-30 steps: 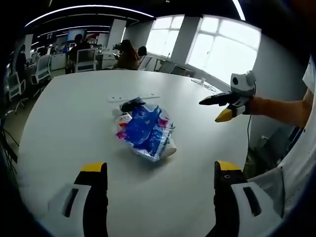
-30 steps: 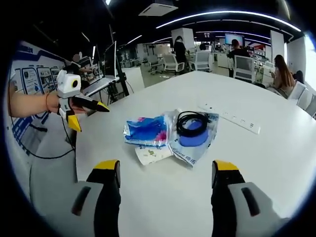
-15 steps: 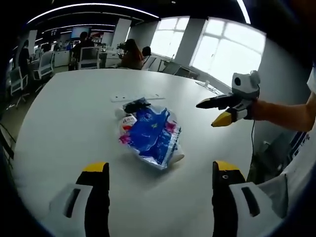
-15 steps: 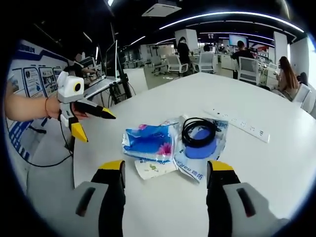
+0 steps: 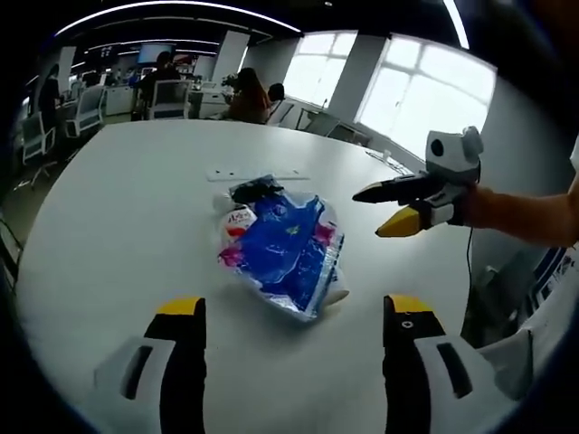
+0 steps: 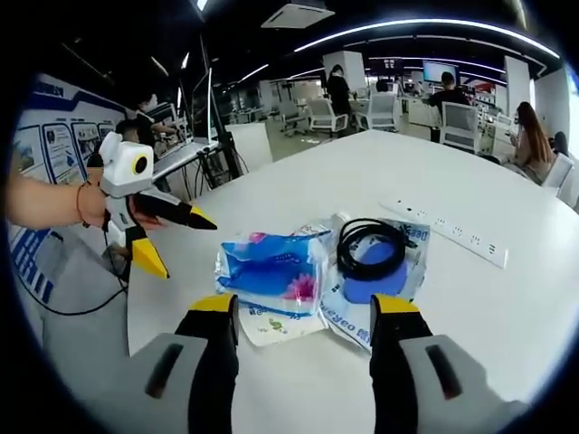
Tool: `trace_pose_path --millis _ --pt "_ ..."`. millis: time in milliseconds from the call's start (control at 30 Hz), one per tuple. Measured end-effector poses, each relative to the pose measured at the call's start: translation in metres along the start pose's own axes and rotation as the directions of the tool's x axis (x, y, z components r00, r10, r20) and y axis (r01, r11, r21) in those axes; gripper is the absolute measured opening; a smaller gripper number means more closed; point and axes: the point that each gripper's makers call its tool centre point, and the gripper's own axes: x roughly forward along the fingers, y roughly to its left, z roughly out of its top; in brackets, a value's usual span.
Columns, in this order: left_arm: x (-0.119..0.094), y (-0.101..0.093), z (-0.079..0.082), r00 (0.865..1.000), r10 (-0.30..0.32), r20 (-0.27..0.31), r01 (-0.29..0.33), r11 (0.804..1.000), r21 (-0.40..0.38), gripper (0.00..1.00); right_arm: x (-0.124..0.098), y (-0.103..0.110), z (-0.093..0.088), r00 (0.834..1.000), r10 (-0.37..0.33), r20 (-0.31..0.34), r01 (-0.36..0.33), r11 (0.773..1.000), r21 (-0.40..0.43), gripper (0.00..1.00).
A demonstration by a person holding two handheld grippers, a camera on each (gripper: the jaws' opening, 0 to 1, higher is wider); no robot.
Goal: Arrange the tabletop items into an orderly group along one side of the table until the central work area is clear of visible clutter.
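The scene is lit brightly and evenly. In the left gripper view, daylight is admitted through large windows (image 5: 398, 95) that are blown out to near white, and a pale sheen is cast across the white table (image 5: 109, 217). In the right gripper view, light is supplied by long ceiling strips (image 6: 425, 27), which are bent into arcs by the fisheye lens. Shadows under the plastic bags (image 6: 271, 271) are kept soft and faint. Small glints are seen on the plastic. Straight lines are curved strongly toward the edges, and the distant office is rendered softer than the centre.
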Motion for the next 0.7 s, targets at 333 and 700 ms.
trace_pose_path --millis 333,700 --pt "0.012 0.009 -0.002 1.000 0.022 0.006 -0.022 0.999 -0.040 0.71 0.014 -0.002 -0.002 1.000 0.004 -0.006 -0.004 1.000 0.010 0.50" --pt "0.023 0.017 -0.008 0.998 0.056 0.002 -0.055 0.992 -0.113 0.55 0.030 -0.005 0.000 1.000 0.006 -0.006 -0.006 1.000 0.021 0.36"
